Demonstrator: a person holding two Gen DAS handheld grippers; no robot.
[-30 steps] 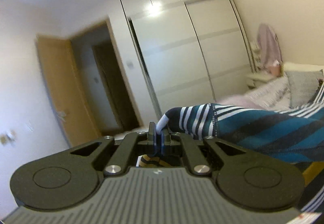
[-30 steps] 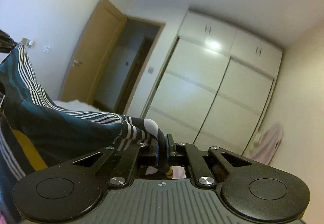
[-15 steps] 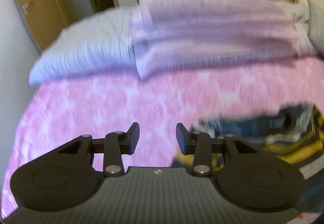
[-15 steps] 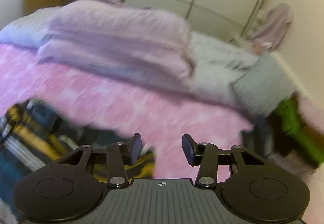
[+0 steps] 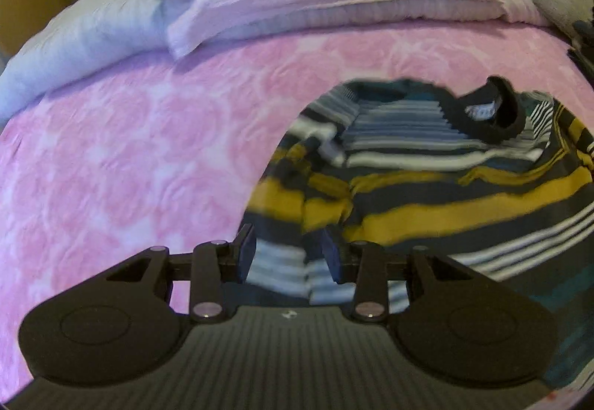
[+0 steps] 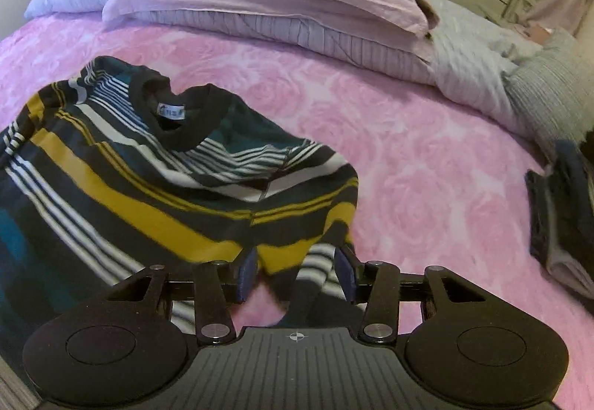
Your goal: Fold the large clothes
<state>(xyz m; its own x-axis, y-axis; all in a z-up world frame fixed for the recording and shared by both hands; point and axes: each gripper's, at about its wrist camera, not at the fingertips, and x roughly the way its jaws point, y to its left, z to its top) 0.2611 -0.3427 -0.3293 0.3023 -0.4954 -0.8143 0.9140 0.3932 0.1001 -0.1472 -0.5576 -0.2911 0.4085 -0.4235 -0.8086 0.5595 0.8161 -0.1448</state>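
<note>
Pink bed; striped sweater ahead of left hand-held gripper and right hand-held gripper, both released, fabric loose between pads.

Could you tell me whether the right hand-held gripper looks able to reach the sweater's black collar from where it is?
Probably yes: the right hand-held gripper stands open at the sweater's near edge, and nothing lies between it and the collar but flat striped fabric.
</note>
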